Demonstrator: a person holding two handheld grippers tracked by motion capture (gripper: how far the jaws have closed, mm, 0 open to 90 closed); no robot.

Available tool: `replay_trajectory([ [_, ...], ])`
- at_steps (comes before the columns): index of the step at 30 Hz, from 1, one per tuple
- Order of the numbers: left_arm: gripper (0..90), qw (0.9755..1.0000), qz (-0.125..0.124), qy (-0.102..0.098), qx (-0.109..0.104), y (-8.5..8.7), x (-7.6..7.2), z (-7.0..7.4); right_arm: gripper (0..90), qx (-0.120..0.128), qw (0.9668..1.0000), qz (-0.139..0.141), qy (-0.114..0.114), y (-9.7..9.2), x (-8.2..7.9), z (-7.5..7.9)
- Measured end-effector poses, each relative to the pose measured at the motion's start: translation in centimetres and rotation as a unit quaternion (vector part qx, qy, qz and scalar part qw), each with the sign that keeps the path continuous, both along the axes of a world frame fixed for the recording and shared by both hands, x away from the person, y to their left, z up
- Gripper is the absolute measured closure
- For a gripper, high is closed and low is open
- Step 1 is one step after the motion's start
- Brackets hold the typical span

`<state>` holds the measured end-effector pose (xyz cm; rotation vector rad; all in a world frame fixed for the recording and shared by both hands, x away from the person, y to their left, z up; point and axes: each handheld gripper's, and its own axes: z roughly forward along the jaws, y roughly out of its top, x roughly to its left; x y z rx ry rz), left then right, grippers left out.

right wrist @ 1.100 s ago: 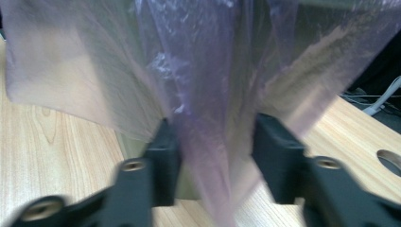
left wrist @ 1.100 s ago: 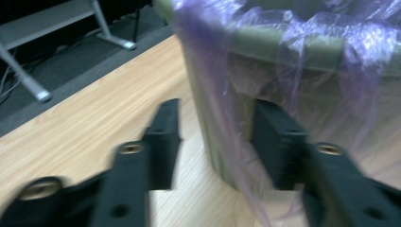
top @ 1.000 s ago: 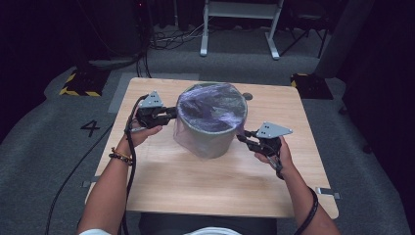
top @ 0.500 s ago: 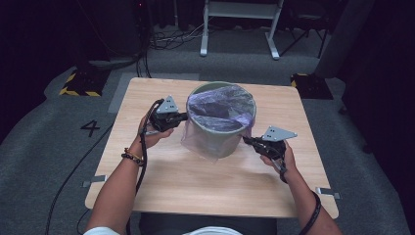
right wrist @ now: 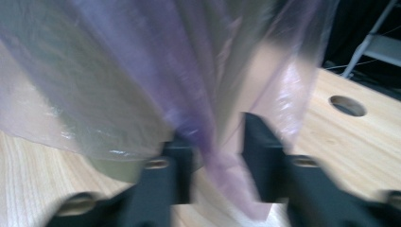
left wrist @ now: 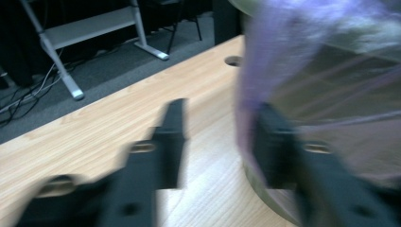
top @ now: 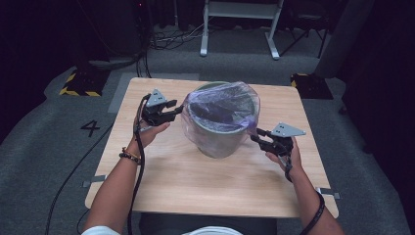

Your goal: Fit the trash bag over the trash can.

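Observation:
A grey-green bin (top: 218,139) stands mid-table, lined with a translucent purple bag (top: 220,105) folded over its rim. My left gripper (top: 177,110) is at the bin's left, just under the rim. Its jaws have just been opening. In the left gripper view (left wrist: 220,137) they stand apart over bare wood, and the bag's film (left wrist: 302,56) lies against the right-hand jaw. My right gripper (top: 256,136) is at the bin's right side. Its jaws (right wrist: 215,142) have also just been opening, and a loose fold of the bag (right wrist: 142,71) hangs between them without being pinched.
The wooden table (top: 195,181) has a round hole (right wrist: 347,105) near its far edge. A white metal stand (top: 240,24) and cables sit on the floor behind. A yellow-and-black base (top: 73,85) lies off the far left corner.
Both grippers were shut on the bag's edge at the bin's rim; now their jaws stand apart. The bag's edge hangs further down the bin's sides. The right hand has sunk slightly.

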<state>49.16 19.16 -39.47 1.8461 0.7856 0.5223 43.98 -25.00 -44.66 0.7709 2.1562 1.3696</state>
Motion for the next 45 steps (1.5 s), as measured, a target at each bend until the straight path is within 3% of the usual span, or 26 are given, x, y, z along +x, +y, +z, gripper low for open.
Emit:
replay_trajectory([
  [2, 42.3, 0.9999, 0.000, -0.001, -0.012, 0.6, 0.0, 0.3, 42.6, 0.002, 1.0000, 0.005, 0.001, -0.6, -0.2, 0.6],
  [6, 39.9, 0.9997, 0.002, -0.011, -0.020, 1.1, 0.1, 1.4, 31.4, 0.016, 0.9997, 0.014, -0.014, -1.8, -0.9, 2.0],
  [11, 44.5, 0.9999, -0.003, -0.011, 0.001, 0.5, 0.7, 2.0, 30.5, 0.051, 0.9976, 0.027, -0.037, -3.4, -1.2, 4.5],
  [13, 47.2, 0.9998, 0.008, -0.012, 0.012, 0.1, 1.0, 2.1, 29.3, 0.062, 0.9963, 0.036, -0.047, -3.7, -1.2, 5.8],
  [16, 51.2, 0.9996, 0.019, -0.005, 0.019, -0.4, 1.6, 2.0, 27.6, 0.071, 0.9936, 0.068, -0.056, -3.7, -1.1, 7.2],
  [18, 52.7, 0.9994, 0.022, -0.001, 0.025, -0.8, 1.9, 1.8, 25.0, 0.039, 0.9932, 0.101, -0.043, -3.3, -1.2, 7.7],
  [20, 55.0, 0.9992, 0.018, 0.003, 0.035, -1.2, 2.1, 1.5, 28.8, -0.011, 0.9961, 0.068, -0.055, -2.7, -1.3, 7.5],
  [22, 55.9, 0.9985, 0.026, 0.009, 0.048, -1.5, 2.4, 1.2, 27.1, -0.042, 0.9970, 0.050, -0.043, -2.5, -1.2, 7.0],
  [23, 57.9, 0.9984, 0.024, 0.014, 0.050, -1.6, 2.5, 1.0, 27.5, -0.050, 0.9971, 0.044, -0.037, -2.5, -1.2, 6.7],
  [26, 61.2, 0.9984, 0.021, 0.015, 0.051, -1.8, 2.6, 0.8, 29.2, -0.069, 0.9974, -0.012, -0.018, -2.6, -0.8, 5.9],
  [27, 61.0, 0.9983, 0.023, 0.015, 0.052, -1.9, 2.6, 0.8, 29.1, -0.068, 0.9973, -0.023, -0.016, -2.7, -0.8, 5.8],
  [29, 62.3, 0.9984, 0.018, 0.012, 0.052, -2.0, 2.6, 0.9, 28.0, -0.056, 0.9982, -0.009, -0.018, -2.9, -0.9, 5.9],
  [31, 64.9, 0.9984, 0.015, 0.007, 0.054, -2.1, 2.6, 0.9, 27.4, -0.018, 0.9993, 0.017, -0.026, -3.3, -1.2, 6.4],
  [34, 68.8, 0.9984, 0.012, 0.005, 0.054, -2.2, 2.6, 1.0, 25.2, 0.023, 0.9968, 0.062, -0.044, -3.9, -1.9, 7.5],
  [37, 71.3, 0.9984, 0.010, 0.004, 0.056, -2.4, 2.7, 1.1, 26.7, 0.070, 0.9942, 0.065, -0.048, -4.1, -1.5, 8.9],
  [38, 72.0, 0.9983, 0.009, 0.003, 0.057, -2.4, 2.7, 1.1, 26.9, 0.075, 0.9928, 0.075, -0.055, -4.2, -1.4, 9.5],
  [40, 75.0, 0.9984, 0.001, 0.001, 0.057, -2.6, 2.8, 1.2, 26.4, 0.074, 0.9910, 0.094, -0.059, -4.2, -1.3, 10.2],
  [42, 79.5, 0.9977, 0.002, -0.001, 0.068, -2.8, 2.8, 1.2, 33.4, 0.088, 0.9902, 0.091, -0.060, -4.3, -1.0, 10.9],
  [45, 85.5, 0.9966, 0.005, 0.000, 0.082, -3.3, 3.0, 1.0, 35.0, 0.027, 0.9949, 0.080, -0.055, -4.3, -1.0, 11.2],
])
